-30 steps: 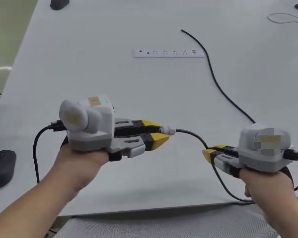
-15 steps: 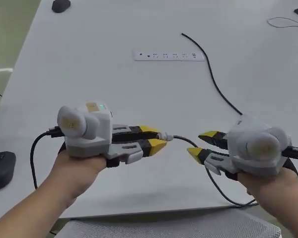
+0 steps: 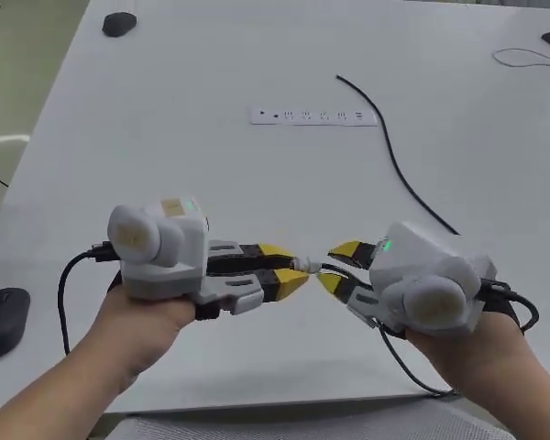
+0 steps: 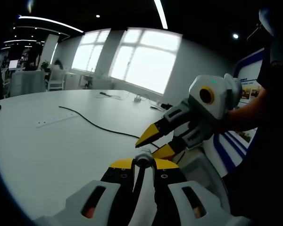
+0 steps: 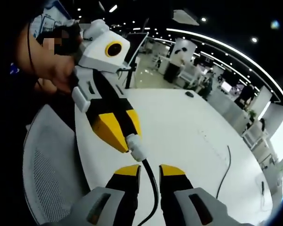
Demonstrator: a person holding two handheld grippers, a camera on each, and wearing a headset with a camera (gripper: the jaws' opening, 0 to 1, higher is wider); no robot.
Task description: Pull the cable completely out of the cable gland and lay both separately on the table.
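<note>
Saw the left gripper (image 3: 291,266) squeezed shut on the white cable gland (image 3: 304,266), held up in the air over the near edge of the table (image 3: 211,156). Saw the gland stick out past the yellow tips and point straight across at the right gripper (image 3: 337,266). Found the two grippers nose to nose, very near, not touching.

Saw the black cable (image 5: 154,188) come out of the gland and run right down the gap between the right gripper's jaws. Found those jaws apart, one on each side of the cable, gripping nothing. Saw the cable dip below the table edge past the right hand. Saw more black cable lying far up the table; looked like the other end of the same one.

Not yet out of the gland, then. Seemed to need one thing next: shut the right jaws on the cable just beside the gland, then pull to the right, away from the left gripper, along the same line as the gland. Might bend or jam the cable with a sideways tug. Needed a hard hold from the left gripper, or might drag the gland along too.
</note>
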